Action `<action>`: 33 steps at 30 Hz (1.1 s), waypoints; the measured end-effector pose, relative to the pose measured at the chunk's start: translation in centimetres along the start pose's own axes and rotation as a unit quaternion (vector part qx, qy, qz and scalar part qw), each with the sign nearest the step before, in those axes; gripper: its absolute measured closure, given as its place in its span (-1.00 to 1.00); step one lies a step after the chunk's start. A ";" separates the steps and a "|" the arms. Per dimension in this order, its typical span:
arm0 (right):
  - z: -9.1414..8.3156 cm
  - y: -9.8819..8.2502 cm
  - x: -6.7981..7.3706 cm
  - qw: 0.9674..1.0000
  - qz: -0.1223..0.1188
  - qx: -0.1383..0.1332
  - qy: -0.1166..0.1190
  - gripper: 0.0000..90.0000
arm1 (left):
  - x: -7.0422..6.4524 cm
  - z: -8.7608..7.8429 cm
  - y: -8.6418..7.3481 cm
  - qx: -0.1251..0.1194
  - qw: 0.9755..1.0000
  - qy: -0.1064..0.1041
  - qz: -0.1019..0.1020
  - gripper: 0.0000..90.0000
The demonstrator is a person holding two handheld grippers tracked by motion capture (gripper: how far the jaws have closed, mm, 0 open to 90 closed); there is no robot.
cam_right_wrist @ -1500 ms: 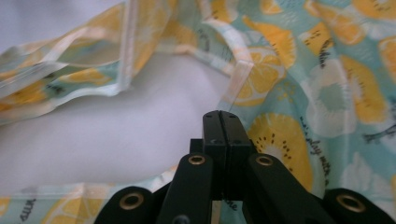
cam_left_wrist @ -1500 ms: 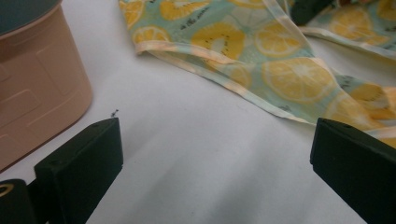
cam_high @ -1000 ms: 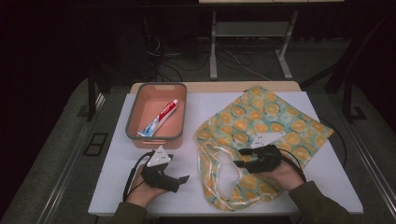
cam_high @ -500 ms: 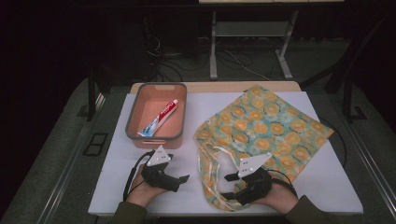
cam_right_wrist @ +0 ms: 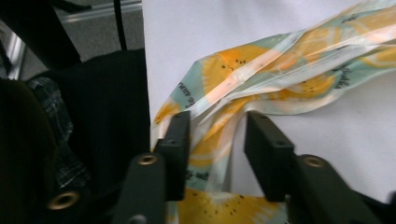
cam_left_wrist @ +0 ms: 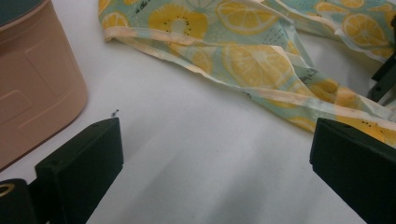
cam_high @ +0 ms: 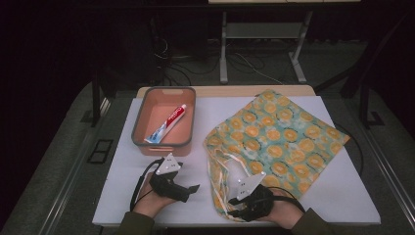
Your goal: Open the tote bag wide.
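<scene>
Toothpaste (cam_high: pixel 167 123) in peach bin (cam_high: pixel 142 117), left tool (cam_left_wrist: pixel 210 177) wide open, empty, right tool (cam_right_wrist: pixel 215 140) half-closed around lemon-print bag (cam_high: pixel 279 134) strap.

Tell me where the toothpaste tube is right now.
In the high view, the toothpaste tube lies diagonally inside the orange bin at the table's left rear, left of the lemon-print bag.

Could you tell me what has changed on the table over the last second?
The right gripper drew back from the middle of the lemon-print bag to its near edge by the handles, where its jaws now straddle a fold of fabric without having closed on it. The left gripper stayed put, open over the white table. The toothpaste tube still lies in the tray.
</scene>
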State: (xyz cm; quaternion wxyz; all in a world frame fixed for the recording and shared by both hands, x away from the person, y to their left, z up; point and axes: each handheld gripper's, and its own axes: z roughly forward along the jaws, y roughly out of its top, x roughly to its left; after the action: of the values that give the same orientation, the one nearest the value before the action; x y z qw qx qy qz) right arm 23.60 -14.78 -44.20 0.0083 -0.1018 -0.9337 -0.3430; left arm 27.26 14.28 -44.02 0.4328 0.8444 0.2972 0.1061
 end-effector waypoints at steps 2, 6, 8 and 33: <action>-0.1 0.0 -0.1 1.000 -0.002 0.002 0.000 0.77 | 0.0 0.0 0.0 0.000 1.000 0.000 0.000 -0.97; -0.4 0.1 -0.2 1.000 0.001 -0.004 0.002 0.88 | 0.0 0.0 0.0 -0.001 1.000 -0.001 0.002 -0.97; -0.8 0.1 -0.4 1.000 0.005 -0.012 -0.004 0.90 | 0.0 -0.1 0.0 -0.002 1.000 0.000 0.001 -0.97; -13.9 -6.5 -11.3 0.946 0.186 -0.158 -0.213 0.93 | 0.1 0.0 0.0 -0.001 1.000 0.000 -0.002 -0.97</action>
State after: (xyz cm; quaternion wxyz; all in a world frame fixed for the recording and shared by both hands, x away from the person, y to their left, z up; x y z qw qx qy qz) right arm 32.63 -30.68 -38.67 -0.1431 -0.3442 -0.8124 -0.4485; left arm 27.29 14.35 -43.99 0.4337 0.8436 0.2984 0.1056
